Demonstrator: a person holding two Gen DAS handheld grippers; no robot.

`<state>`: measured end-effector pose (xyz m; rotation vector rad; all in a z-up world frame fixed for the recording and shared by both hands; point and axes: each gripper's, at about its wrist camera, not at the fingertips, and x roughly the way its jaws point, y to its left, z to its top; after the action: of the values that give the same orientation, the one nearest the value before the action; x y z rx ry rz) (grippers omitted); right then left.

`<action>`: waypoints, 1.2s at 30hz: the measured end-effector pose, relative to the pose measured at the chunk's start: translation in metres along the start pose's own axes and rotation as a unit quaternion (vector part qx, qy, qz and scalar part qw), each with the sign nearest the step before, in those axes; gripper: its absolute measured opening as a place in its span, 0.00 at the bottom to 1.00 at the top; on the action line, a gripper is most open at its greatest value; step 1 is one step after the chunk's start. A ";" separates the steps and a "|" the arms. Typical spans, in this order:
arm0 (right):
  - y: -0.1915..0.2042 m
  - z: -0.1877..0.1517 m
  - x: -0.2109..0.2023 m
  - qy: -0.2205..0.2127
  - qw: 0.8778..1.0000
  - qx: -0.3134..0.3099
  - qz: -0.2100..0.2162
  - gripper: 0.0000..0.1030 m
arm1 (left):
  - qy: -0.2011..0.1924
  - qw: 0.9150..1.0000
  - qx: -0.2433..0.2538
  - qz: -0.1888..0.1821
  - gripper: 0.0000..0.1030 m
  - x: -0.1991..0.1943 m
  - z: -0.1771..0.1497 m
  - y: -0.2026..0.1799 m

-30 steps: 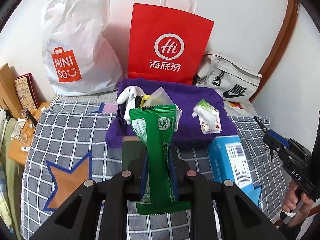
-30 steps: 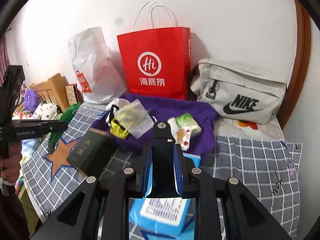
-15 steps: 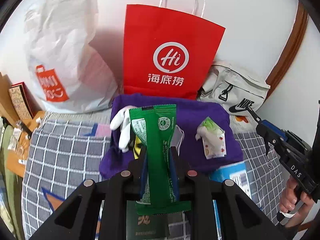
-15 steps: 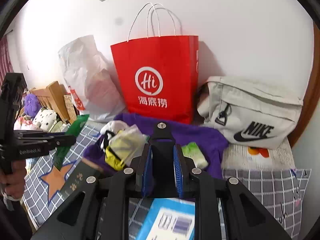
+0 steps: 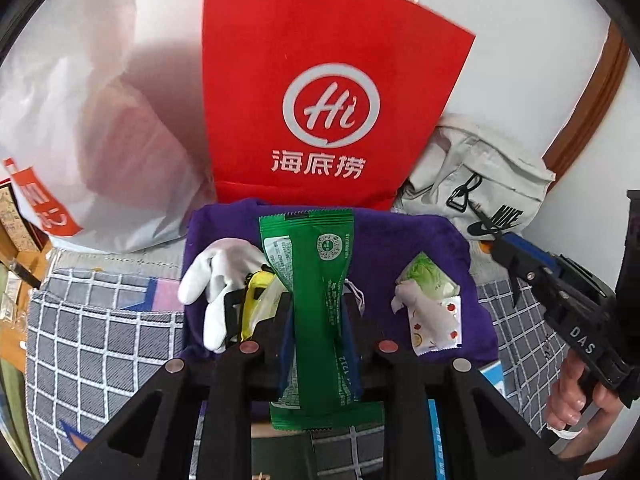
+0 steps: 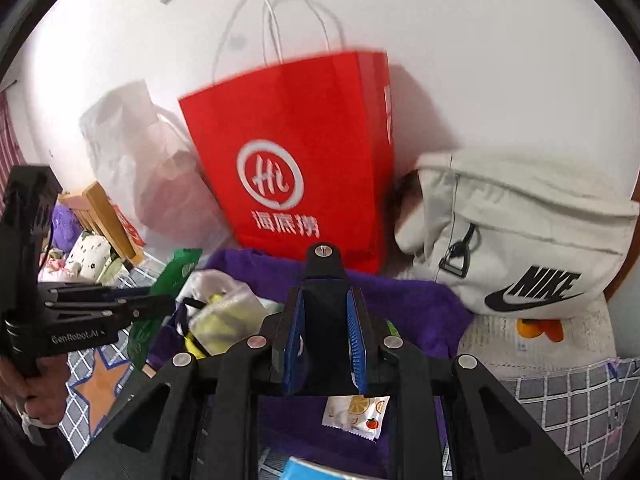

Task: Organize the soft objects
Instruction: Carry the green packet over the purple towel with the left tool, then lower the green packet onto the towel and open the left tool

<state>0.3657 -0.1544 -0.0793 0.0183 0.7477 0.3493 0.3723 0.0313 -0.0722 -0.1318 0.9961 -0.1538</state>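
**Green packet pinched over the purple cloth, bags lined up behind**

The left gripper [image 5: 318,344] pinches a long green snack packet [image 5: 316,300] upright between its blue pads, the packet's top edge standing in front of the purple cloth [image 5: 400,240] spread on the checked bedcover [image 5: 104,344]. On that cloth lie a white glove [image 5: 216,280], a yellow item in clear plastic [image 5: 256,300] just beside it, and a fruit-print wet-wipe pack [image 5: 434,316] off to the right.

The right gripper [image 6: 325,344] has its pads drawn near each other around a black block, holding none of the soft items; the wipe pack's corner shows beneath it.

Against the wall stand a red paper Haidilao bag [image 5: 332,92], a white plastic Miniso bag [image 5: 80,120] on its left and a beige Nike pouch [image 6: 520,232] on its right. What any of them holds cannot be seen.
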 end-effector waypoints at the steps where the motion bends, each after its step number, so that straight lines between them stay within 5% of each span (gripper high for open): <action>1: -0.002 -0.001 0.006 0.009 1.000 0.000 0.000 0.22 | 0.003 1.000 0.002 0.000 0.23 0.005 0.000 0.000; 18: -0.036 -0.030 0.069 0.104 0.994 0.007 -0.027 0.22 | 0.060 0.998 0.002 -0.008 0.24 0.062 -0.009 0.008; 26: -0.048 -0.039 0.083 0.127 0.991 0.023 -0.033 0.22 | 0.053 0.999 0.010 0.008 0.26 0.071 -0.010 0.005; 34: -0.045 -0.045 0.087 0.143 0.989 0.012 -0.030 0.25 | 0.056 0.998 0.025 0.006 0.38 0.079 -0.009 -0.002; 36: -0.044 -0.044 0.084 0.139 0.990 0.013 -0.027 0.41 | 0.053 0.998 0.028 0.010 0.50 0.077 -0.008 -0.004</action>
<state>0.4069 -0.1737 -0.1734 -0.0263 1.0262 0.2921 0.4067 0.0122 -0.1394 -0.0637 1.0968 -0.1711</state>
